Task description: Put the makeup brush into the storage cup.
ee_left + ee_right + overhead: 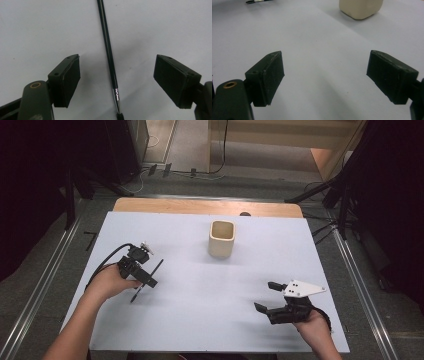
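Your left gripper (117,75) hangs w/ jaws apart, straddling the thin black brush (108,50) lying flat on the table (200,300), prob. lined up to pinch it, while your right gripper (267,297) waits apart too, holding nothing, w/ 1 cup (221,239) beyond.

Bright even overhead light, soft shadows; dark surroundings, slight blur.

White table top (200,310) across the middle of the frame, a wooden edge strip (207,207) along its far side. Grey floor (45,260) around it, metal rails (37,292) at lower left and right. Cables (210,170) at upper centre, dark stands (340,195) upper right, dim corners.
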The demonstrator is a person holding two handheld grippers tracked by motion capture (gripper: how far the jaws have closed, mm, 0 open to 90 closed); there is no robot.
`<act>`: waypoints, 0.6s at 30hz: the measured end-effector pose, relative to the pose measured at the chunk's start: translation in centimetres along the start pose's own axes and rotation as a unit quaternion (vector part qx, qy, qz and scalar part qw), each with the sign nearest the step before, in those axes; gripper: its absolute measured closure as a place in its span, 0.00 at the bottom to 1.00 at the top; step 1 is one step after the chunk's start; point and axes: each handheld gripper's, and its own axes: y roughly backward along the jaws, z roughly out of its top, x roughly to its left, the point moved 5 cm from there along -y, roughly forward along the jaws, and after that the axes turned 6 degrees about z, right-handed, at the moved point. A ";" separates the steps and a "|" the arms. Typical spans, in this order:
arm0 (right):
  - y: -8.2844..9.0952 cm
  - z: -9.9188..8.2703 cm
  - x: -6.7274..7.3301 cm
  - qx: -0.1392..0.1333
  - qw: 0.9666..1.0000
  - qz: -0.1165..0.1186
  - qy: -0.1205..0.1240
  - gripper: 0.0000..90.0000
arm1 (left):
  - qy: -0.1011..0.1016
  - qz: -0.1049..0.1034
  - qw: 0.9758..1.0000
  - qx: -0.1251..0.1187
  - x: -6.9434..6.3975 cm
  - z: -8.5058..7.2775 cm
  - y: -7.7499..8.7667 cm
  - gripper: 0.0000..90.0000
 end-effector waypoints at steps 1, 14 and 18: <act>0.0 0.0 0.0 0.000 1.000 0.000 -0.001 0.17 | 0.000 0.001 1.000 0.002 0.1 0.0 -0.1 0.24; -0.1 -0.1 0.0 0.003 1.000 -0.001 0.002 0.17 | 0.007 0.023 1.000 0.006 0.3 -0.1 -1.0 0.24; -0.1 0.0 0.0 0.003 1.000 -0.001 0.003 0.17 | -0.008 0.052 0.999 0.012 0.0 -0.1 -1.1 0.26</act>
